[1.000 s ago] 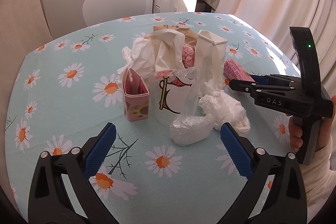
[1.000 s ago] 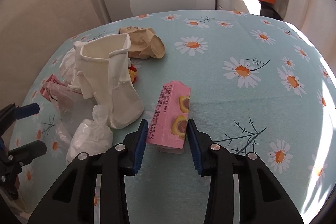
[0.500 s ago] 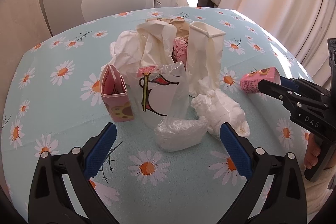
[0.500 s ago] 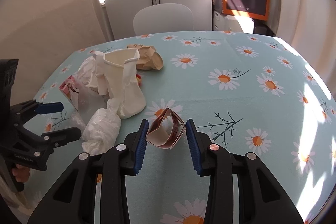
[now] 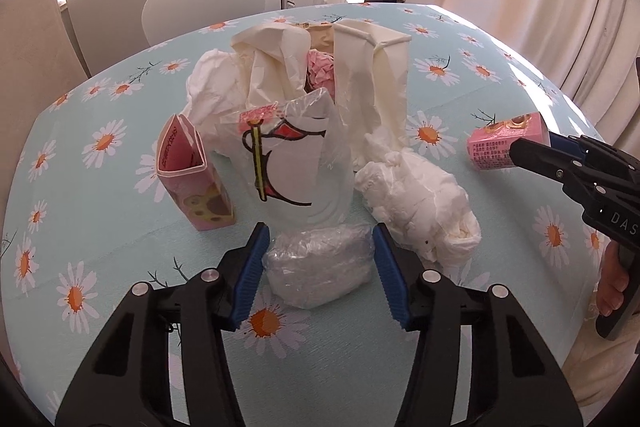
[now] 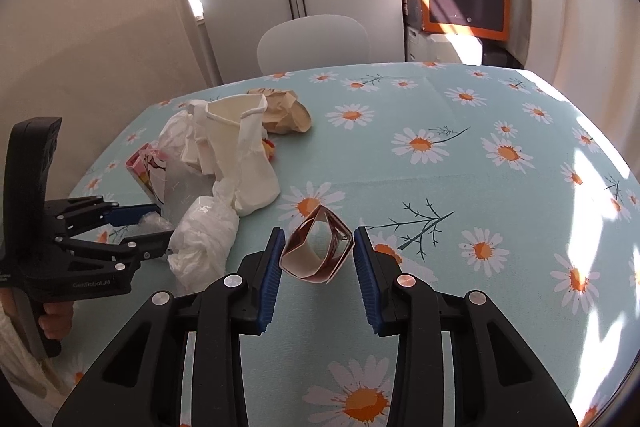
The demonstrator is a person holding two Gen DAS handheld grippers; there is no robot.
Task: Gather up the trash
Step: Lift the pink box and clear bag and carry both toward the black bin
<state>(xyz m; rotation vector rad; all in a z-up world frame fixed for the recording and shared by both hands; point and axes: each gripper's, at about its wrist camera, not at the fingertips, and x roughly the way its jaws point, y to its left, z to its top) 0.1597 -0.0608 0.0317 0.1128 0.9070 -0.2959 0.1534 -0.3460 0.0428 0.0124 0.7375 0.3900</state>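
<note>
A pink carton (image 6: 318, 253) is being gripped, lifted clear of the bench (image 6: 460, 155), between the pads of the right hand-held gripper (image 6: 318, 259), open end facing the camera. A crumpled clear plastic bag (image 5: 320, 269) is lying on the bench between the closing jaws of the left hand-held gripper (image 5: 318, 267); contact cannot be told. Just beside it, white tissue (image 5: 420, 203), a printed plastic bag (image 5: 296, 167), an upright pink carton (image 5: 192, 179) and cream paper bags (image 5: 372, 83) are being kept in a heap.
</note>
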